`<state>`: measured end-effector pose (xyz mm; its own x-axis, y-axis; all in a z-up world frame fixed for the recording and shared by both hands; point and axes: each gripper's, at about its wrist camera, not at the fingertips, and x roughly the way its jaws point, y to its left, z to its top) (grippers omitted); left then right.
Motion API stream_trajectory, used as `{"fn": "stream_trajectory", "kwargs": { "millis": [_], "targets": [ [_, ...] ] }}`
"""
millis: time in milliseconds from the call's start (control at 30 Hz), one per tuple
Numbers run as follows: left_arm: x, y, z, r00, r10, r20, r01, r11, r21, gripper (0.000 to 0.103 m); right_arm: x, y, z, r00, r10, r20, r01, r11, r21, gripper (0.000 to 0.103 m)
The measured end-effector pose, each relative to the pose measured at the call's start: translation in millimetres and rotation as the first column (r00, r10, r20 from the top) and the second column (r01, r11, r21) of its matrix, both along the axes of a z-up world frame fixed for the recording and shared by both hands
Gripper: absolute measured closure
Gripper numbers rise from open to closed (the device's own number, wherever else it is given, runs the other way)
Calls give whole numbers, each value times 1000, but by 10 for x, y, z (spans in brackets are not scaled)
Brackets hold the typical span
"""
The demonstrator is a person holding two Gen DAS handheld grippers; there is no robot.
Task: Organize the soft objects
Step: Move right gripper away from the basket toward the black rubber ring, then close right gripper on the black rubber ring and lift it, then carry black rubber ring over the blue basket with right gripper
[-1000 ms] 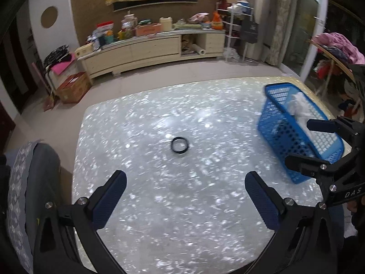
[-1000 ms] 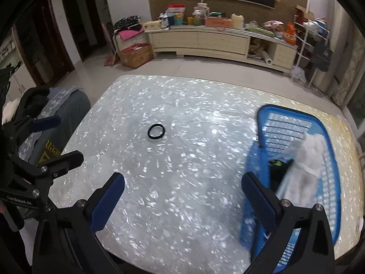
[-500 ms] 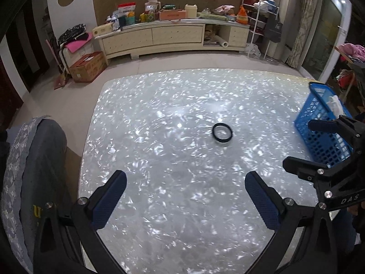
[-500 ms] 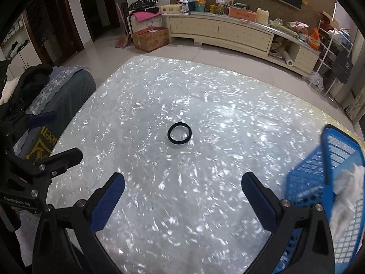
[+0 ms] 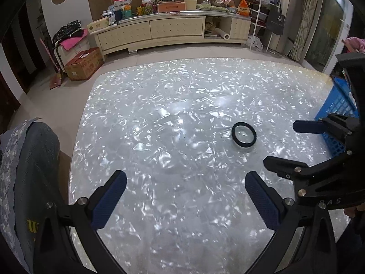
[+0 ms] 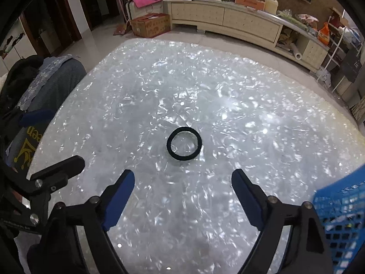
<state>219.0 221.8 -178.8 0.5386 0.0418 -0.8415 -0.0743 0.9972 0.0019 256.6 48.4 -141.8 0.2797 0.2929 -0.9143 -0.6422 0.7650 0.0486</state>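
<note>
Right claw (image 6: 182, 199): jaws closing, nothing between them yet, pads clear of everything; pointed steeply down at the table.
Hair band (image 6: 184, 143): black soft ring, flat on the table just ahead of the right claw, centred on the gap between its fingers; not touched.
Left claw (image 5: 186, 199): wide open, empty; band sits ahead and off to its right side, near but not lined up.
Table (image 6: 239, 91): glossy marbled top under both claws, bare apart from the band and the basket.
Basket (image 6: 342, 207): blue plastic mesh, hard by the right claw's right finger at the frame edge; something pale inside, too blurred to name.
Change: a second ago the band was small and well ahead, off to the right claw's left; now it is large and centred in front of it. Basket has slid from mid-frame to the far right edge in both views. Both claws have come down toward the table, and the right one, fully open before, has started narrowing.
Meaning: looks like the right claw is lining up a pick of the band; the left seems only to be following.
Task state: band is still loose on the table, not in the basket; likely the last item outside it.
Risk: band is thin and flat, pads may skid on the glossy top.
</note>
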Motion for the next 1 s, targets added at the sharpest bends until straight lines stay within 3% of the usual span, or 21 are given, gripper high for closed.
{"fn": "stream_trajectory", "kwargs": {
  "millis": [133, 400, 533, 800, 867, 1000],
  "targets": [
    [134, 44, -118, 1000, -6, -10, 6, 1000, 6, 0, 85, 52, -121, 1000, -2, -7, 2, 1000, -16, 31],
    [350, 97, -272, 1000, -22, -14, 23, 999, 32, 0, 280, 144, -304, 999, -25, -30, 25, 1000, -19, 31],
    [416, 118, -325, 1000, -24, -12, 24, 999, 40, 0, 323, 174, -371, 999, -21, -37, 20, 1000, -15, 37],
    [481, 169, -368, 1000, -21, -4, 21, 1000, 22, 0, 326, 238, -369, 1000, 11, 3, -11, 1000, -10, 70],
    [470, 160, -370, 1000, -20, 0, 20, 1000, 14, 0, 294, 247, -360, 1000, 29, 2, -29, 1000, -4, 90],
    [439, 155, -353, 1000, -13, 6, 13, 1000, -4, 0, 294, 236, -377, 1000, 25, -2, -25, 1000, -2, 95]
  ]
}}
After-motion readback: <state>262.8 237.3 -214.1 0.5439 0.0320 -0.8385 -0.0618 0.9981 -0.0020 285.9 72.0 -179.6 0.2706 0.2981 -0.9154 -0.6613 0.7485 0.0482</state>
